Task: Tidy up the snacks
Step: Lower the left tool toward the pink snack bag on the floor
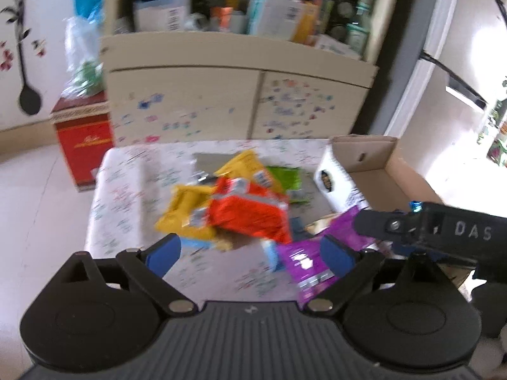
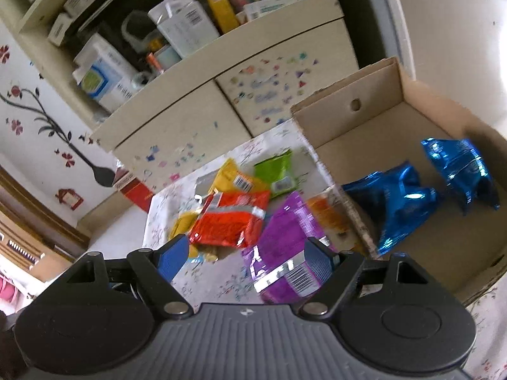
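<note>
Left gripper: the jaws are spread wide, and nothing is gripped; the patterned cloth and the near edge of the snack pile are seen between the blue pads.
Right gripper: the jaws are likewise held wide apart with nothing clamped; the purple packet is seen lying on the table behind and partly between the fingers, but no pad can be seen pressing on it.
Snack pile: a red packet is laid over a yellow packet; a second yellow one and a green packet are set further back, all on the table with its flowered cloth.
Cardboard box: it is placed at the table's right side, open at the top.
Blue packets: two are lying inside the box, one nearer the left wall, the other just beside it toward the right.
Background: a cream cabinet marked with coloured scribbles is stood behind the table, its open shelf crowded with boxes and bottles.
Sharpness: both views are blurred.
</note>
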A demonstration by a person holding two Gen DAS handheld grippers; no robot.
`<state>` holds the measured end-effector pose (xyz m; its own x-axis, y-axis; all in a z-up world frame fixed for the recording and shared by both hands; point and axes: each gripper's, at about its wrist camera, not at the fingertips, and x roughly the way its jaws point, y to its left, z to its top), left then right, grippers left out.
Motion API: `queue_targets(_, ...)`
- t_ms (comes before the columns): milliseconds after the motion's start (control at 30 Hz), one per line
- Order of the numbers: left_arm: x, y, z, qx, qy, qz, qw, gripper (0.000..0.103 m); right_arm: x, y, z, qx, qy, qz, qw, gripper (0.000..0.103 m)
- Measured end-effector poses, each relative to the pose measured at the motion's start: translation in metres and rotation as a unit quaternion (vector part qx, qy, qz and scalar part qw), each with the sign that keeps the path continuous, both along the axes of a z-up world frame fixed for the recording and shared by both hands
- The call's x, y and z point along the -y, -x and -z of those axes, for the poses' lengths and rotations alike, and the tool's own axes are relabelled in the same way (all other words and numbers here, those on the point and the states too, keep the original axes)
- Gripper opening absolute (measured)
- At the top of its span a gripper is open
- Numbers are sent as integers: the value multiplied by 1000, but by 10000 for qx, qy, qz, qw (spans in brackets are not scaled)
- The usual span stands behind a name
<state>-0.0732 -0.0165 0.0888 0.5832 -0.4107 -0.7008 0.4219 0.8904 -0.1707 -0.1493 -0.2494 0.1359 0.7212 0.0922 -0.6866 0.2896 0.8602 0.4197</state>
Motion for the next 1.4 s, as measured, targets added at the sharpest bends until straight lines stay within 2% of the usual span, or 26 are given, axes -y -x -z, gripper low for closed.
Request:
queue_targets(100,-28,-3,6,-211,-40,-223,9995,94,-18,-4,5,-148,185,-119,9996,85)
queue_targets(233,-69,-16,12,-543,-26,-629,9965,94,-48,-12,15,-357,192,-465,9981,85)
queue_targets(400,-118,-38,12,-692,-161,-1195,9903,94,-93,-27,22,-428,238,-1032,9935,85)
queue_targets(500,-136,-52,11,-825,-79,-1377,9870,95,-117,-40,25,-467,241,-1295,9902,85)
queue_targets(633,-156,-74,20,-1104,-224,-1623,9803,95,-143,-53,26,-468,238,-1627,9853,85)
queue_targets(700,-165,-85,27,-1341,-237,-1613,9775,95,-154,-56,28,-479,256,-1759,9829,85)
queue_targets(767,-169,-98,38,-1552,-416,-1517,9753,95,-163,-60,31,-523,265,-1865,9807,85)
queue_targets(867,-178,-116,58,-1922,-619,-1585,9665,95,-171,-65,37,-612,262,-1979,9780,85)
queue_targets(967,-190,-132,80,-2433,-550,-1715,9531,95,-179,-71,44,-707,301,-2051,9757,85)
queue_targets(1067,-200,-145,99,-2857,-319,-1692,9427,95,-186,-76,50,-760,352,-2142,9732,86)
queue_targets(1167,-208,-155,112,-2967,-449,-1770,9373,95,-194,-85,57,-793,298,-2276,9701,86)
queue_targets(1400,-229,-176,138,-2939,-584,-1914,9347,95,-221,-105,73,-815,252,-2666,9600,86)
